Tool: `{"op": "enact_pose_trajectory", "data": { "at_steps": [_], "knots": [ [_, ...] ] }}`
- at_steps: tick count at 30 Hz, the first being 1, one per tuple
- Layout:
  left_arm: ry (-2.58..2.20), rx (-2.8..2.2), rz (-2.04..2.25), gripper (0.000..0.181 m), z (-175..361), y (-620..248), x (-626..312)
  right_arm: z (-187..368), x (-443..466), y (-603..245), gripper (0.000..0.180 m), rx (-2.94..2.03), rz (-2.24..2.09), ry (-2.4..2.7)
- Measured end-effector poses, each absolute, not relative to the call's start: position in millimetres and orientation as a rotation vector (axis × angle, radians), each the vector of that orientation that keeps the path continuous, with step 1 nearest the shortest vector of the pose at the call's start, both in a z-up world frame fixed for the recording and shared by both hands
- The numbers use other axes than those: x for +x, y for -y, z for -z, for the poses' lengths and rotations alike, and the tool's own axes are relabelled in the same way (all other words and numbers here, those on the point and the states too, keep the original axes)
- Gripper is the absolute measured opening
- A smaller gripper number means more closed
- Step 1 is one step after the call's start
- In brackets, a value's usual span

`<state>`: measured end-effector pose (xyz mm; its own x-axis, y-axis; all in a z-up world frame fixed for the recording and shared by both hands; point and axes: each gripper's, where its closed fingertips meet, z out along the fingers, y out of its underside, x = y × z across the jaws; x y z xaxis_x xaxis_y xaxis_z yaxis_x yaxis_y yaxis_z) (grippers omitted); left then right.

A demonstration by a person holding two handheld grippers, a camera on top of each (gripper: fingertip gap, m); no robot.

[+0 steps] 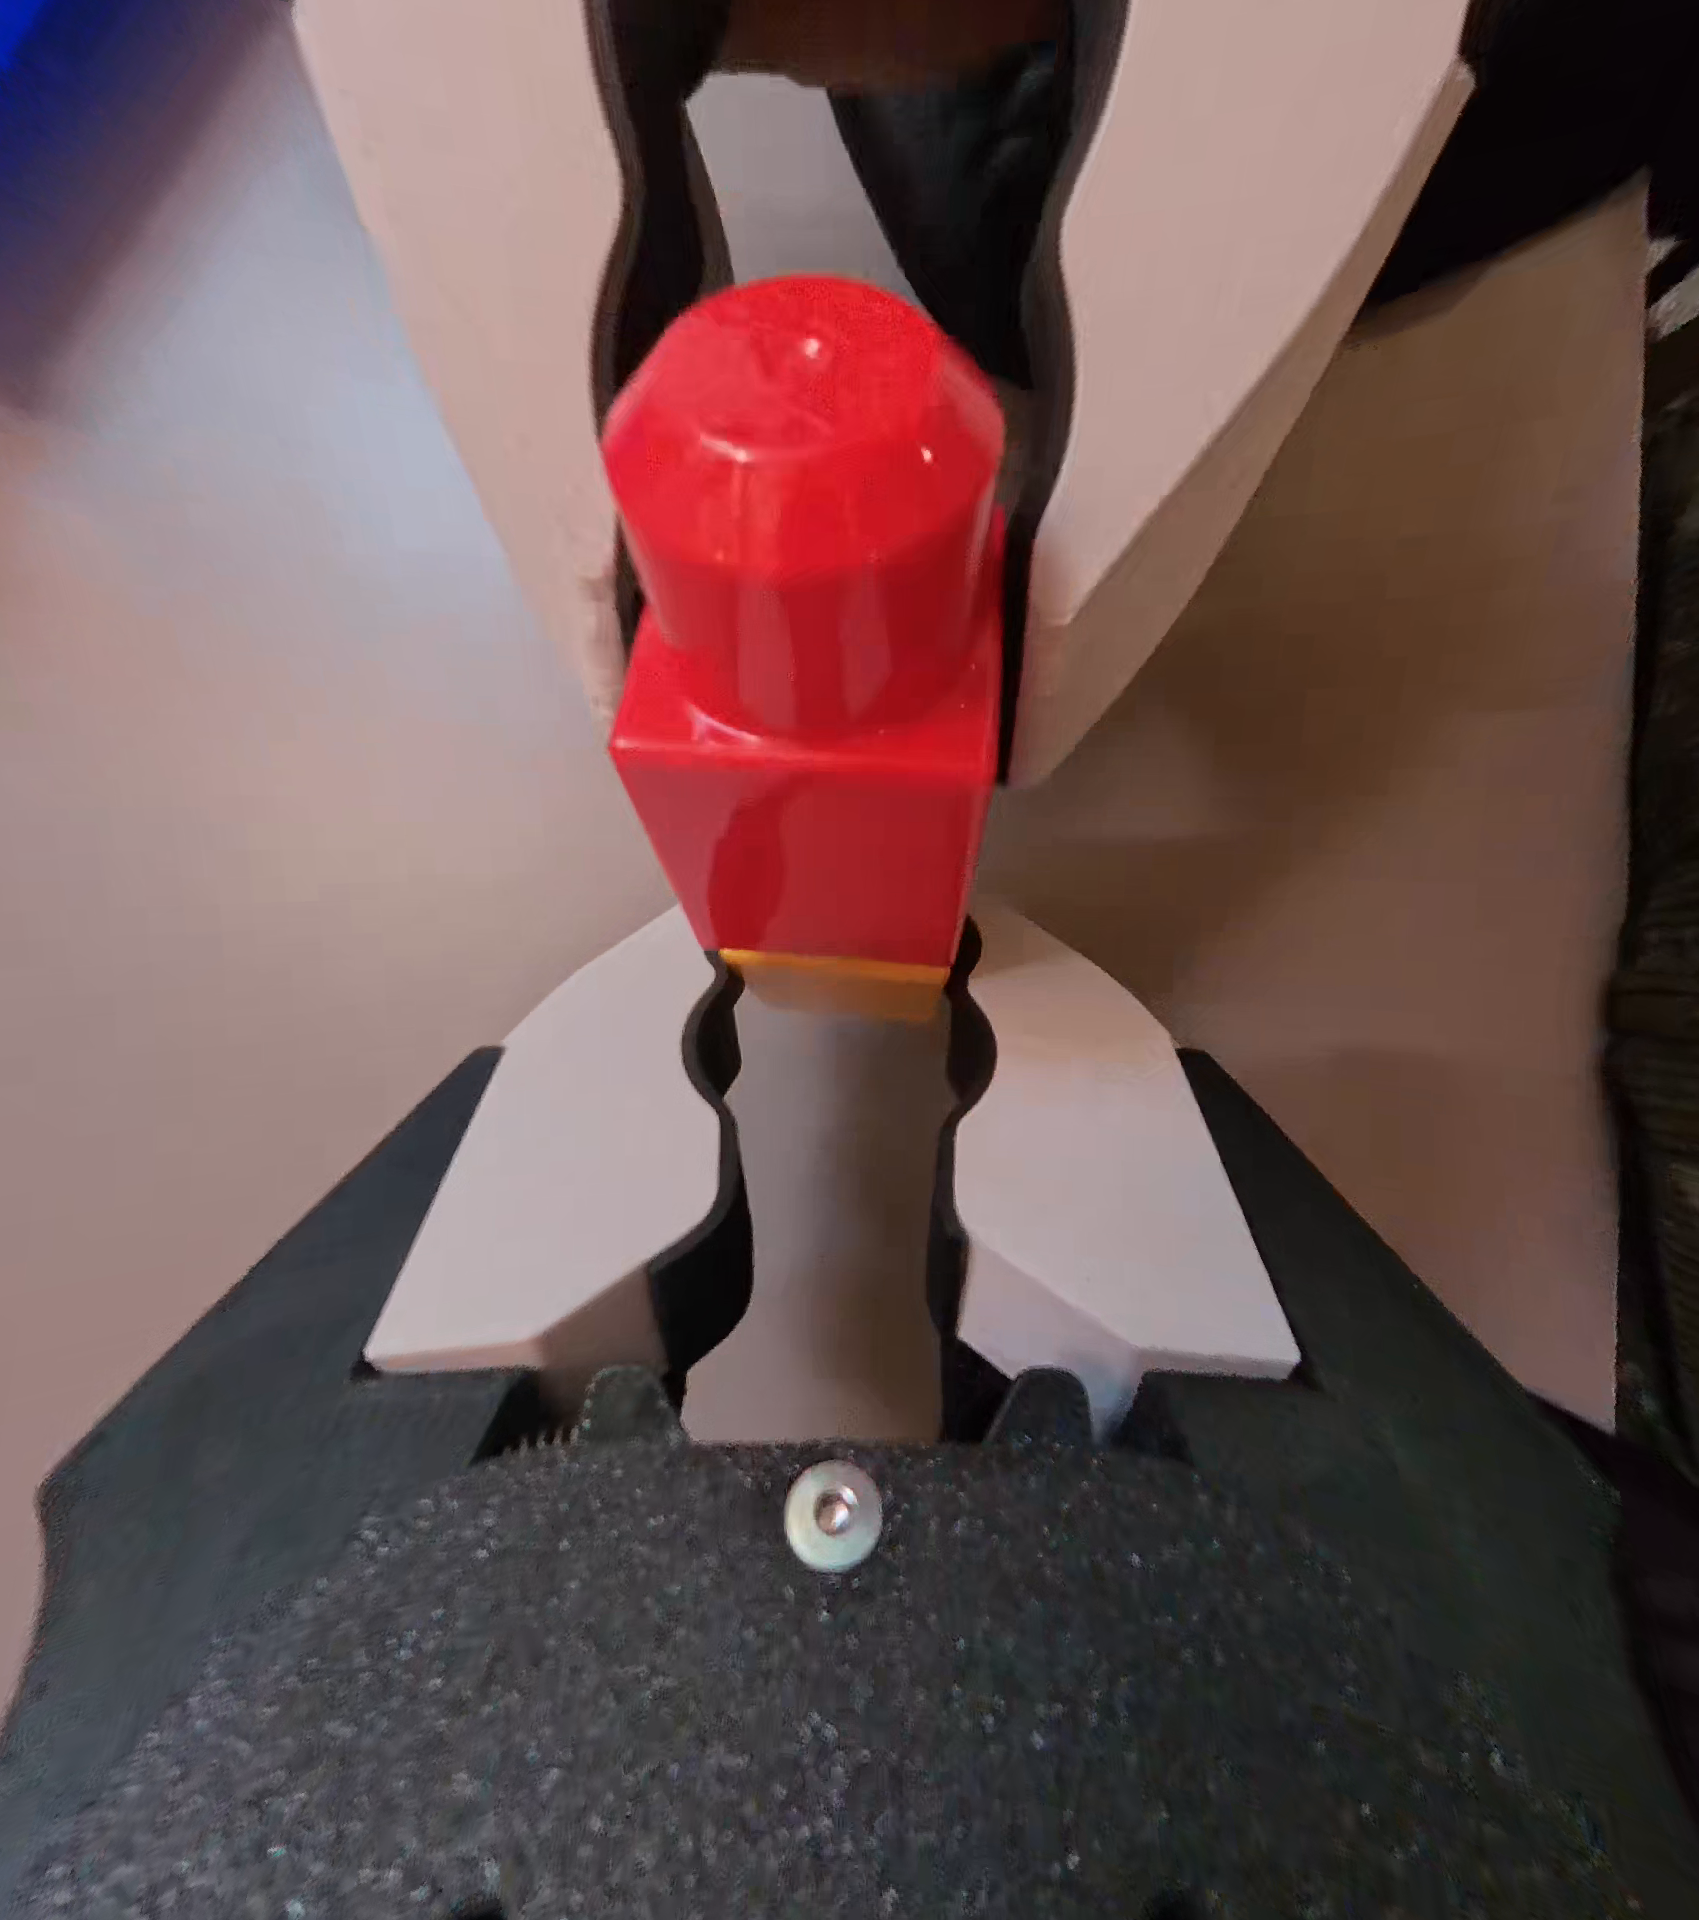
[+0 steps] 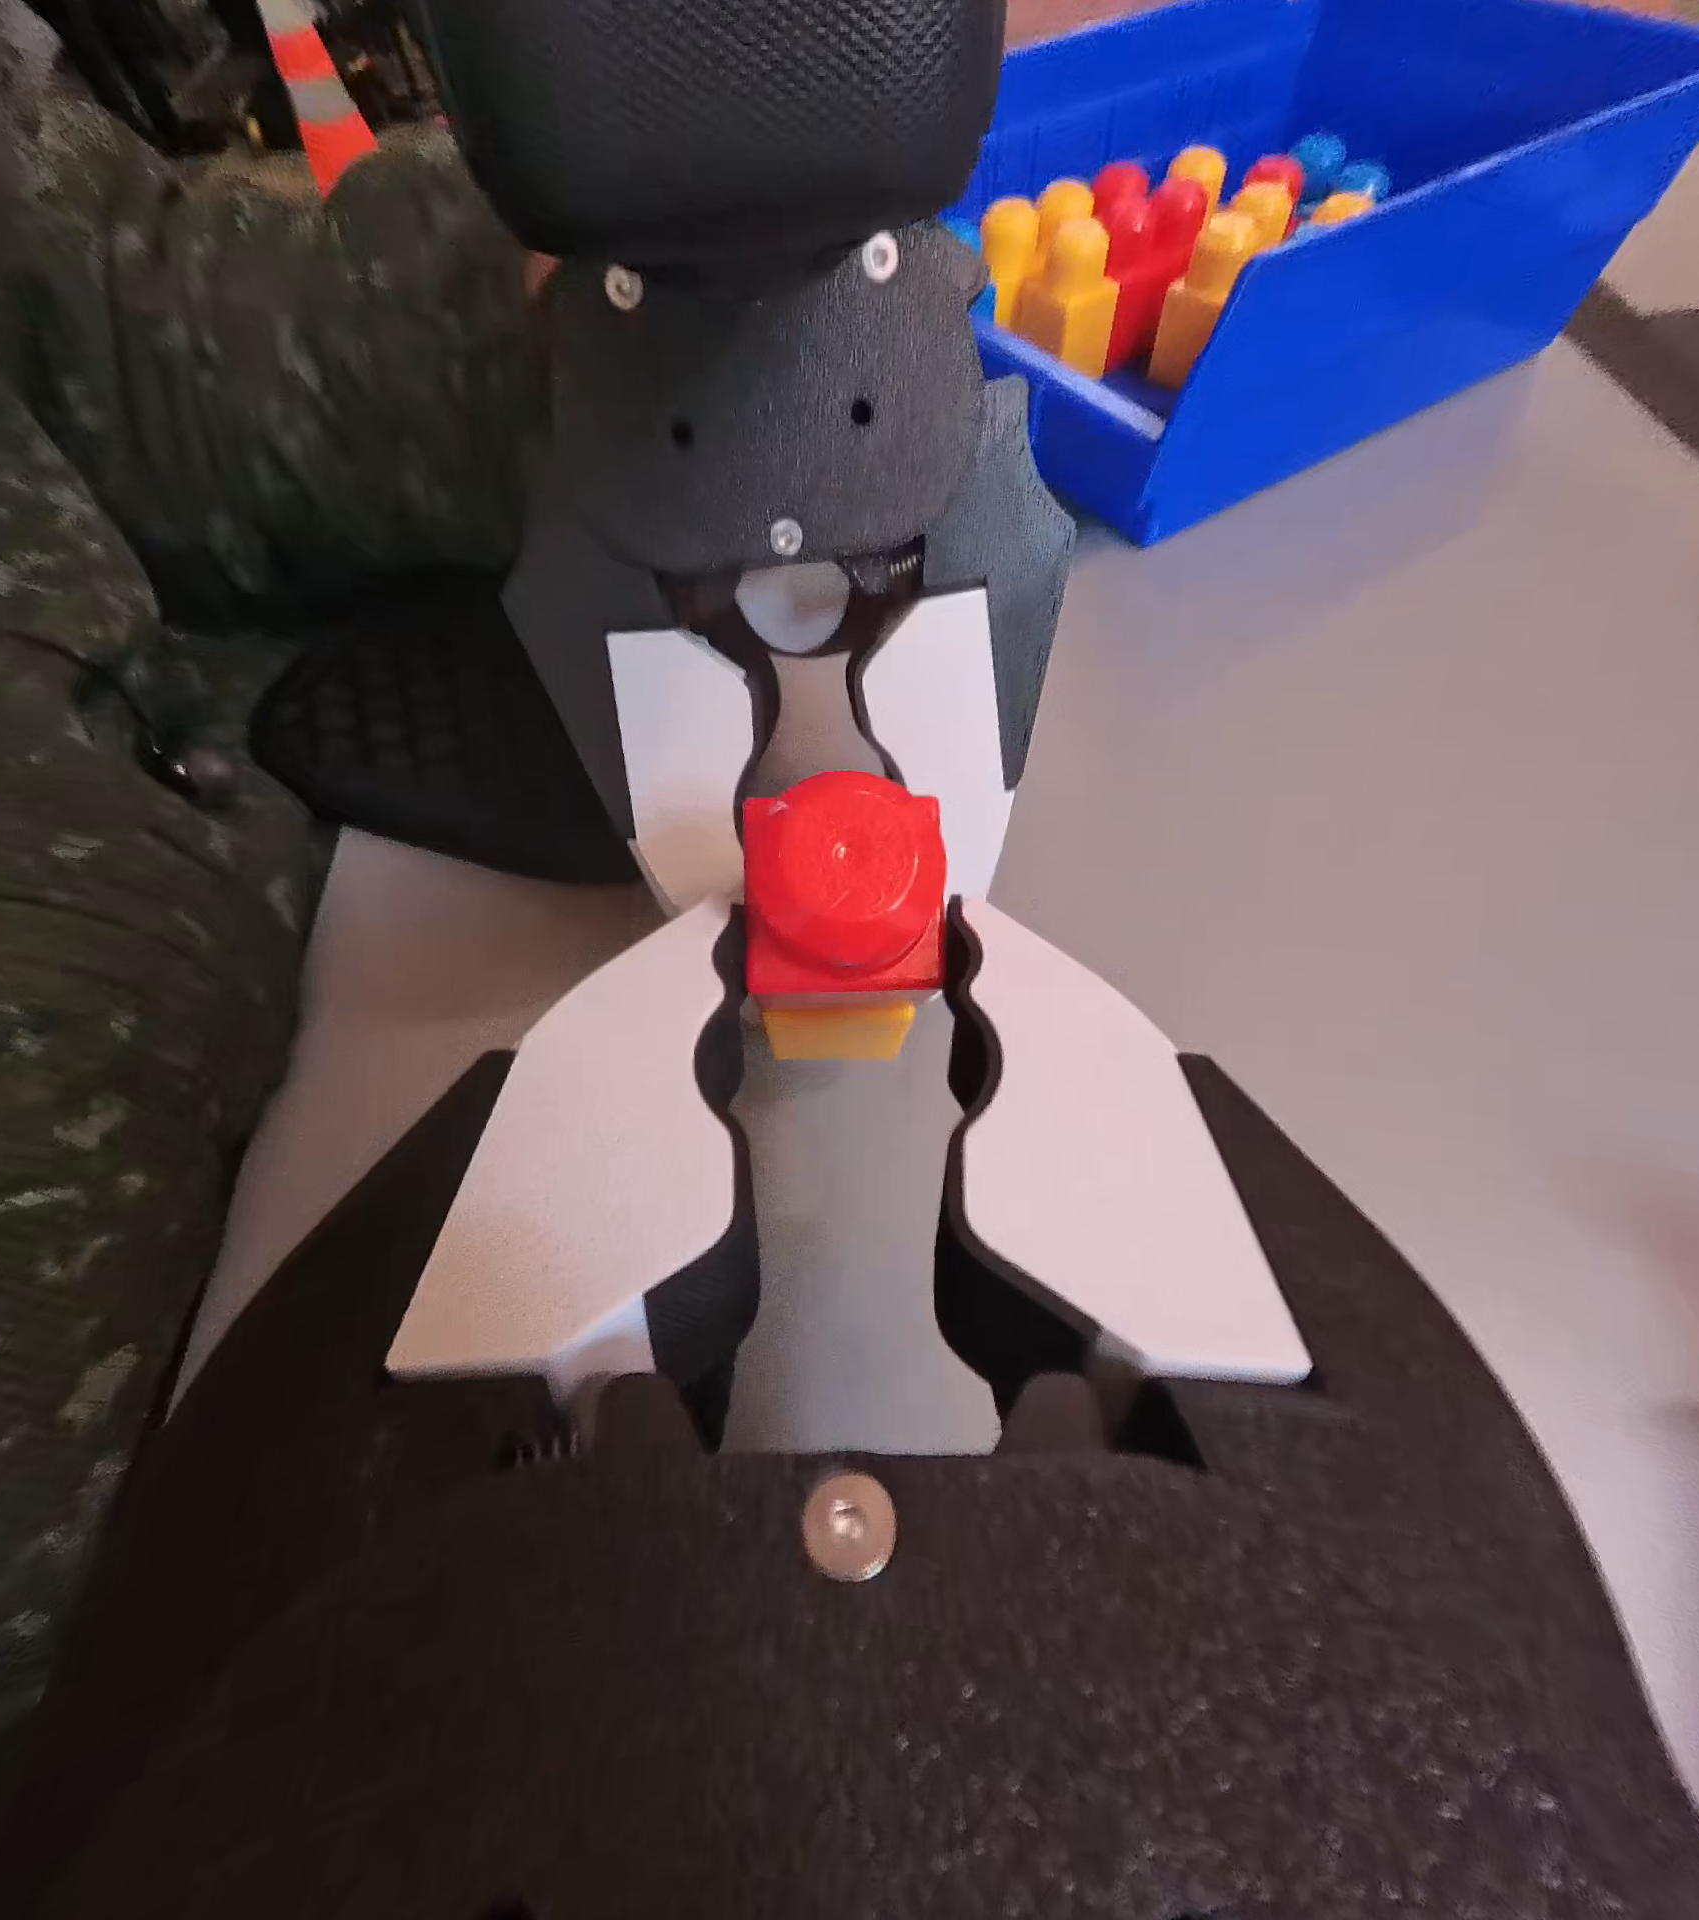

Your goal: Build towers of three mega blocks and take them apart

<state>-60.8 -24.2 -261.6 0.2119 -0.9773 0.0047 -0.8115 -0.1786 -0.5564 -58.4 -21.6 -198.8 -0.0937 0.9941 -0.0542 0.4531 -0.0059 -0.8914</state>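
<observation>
A red mega block (image 1: pixel 803 831) sits stacked on a yellow block (image 1: pixel 834 992), stud up. My left gripper (image 1: pixel 840 987) is shut on the yellow block, of which only a thin strip shows between the fingertips. My right gripper (image 1: pixel 814 727) reaches in from the opposite side and is shut on the red block. In the right wrist view the right gripper (image 2: pixel 840 945) clamps the red block (image 2: pixel 840 883) from both sides. The yellow block (image 2: pixel 834 1029) sits under it. The left gripper (image 2: pixel 829 883) faces me from beyond the stack.
A blue bin (image 2: pixel 1344 395) with several yellow, red and blue blocks stands on the white table (image 2: pixel 1396 935) at the far right. A green camouflage cloth (image 2: pixel 45 727) lies along the table's left edge. An orange cone (image 2: pixel 320 104) stands behind it. Left tips to right tips: about 6 cm.
</observation>
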Motion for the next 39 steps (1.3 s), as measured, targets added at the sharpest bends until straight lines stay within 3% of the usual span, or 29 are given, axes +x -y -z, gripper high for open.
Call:
{"op": "enact_pose_trajectory", "data": {
  "at_steps": [13,27,34,36,39],
  "knots": [
    [-1.736,-2.135,0.456,0.036,270,35,-73,228,-59,30,0.036,-1.641,-0.977,1.757],
    [-1.609,-2.037,0.575,0.037,263,24,-66,217,-62,19,0.037,-1.581,-1.013,1.625],
    [-1.470,-1.882,0.726,0.037,249,16,-49,220,-63,9,0.050,-1.587,-0.982,1.579],
    [-1.460,-1.872,0.723,0.037,248,15,-48,219,-63,13,0.038,-1.565,-1.012,1.595],
    [-1.460,-1.854,0.728,0.037,246,17,-49,218,-63,14,0.037,-1.542,-0.995,1.609]
  ]
}}
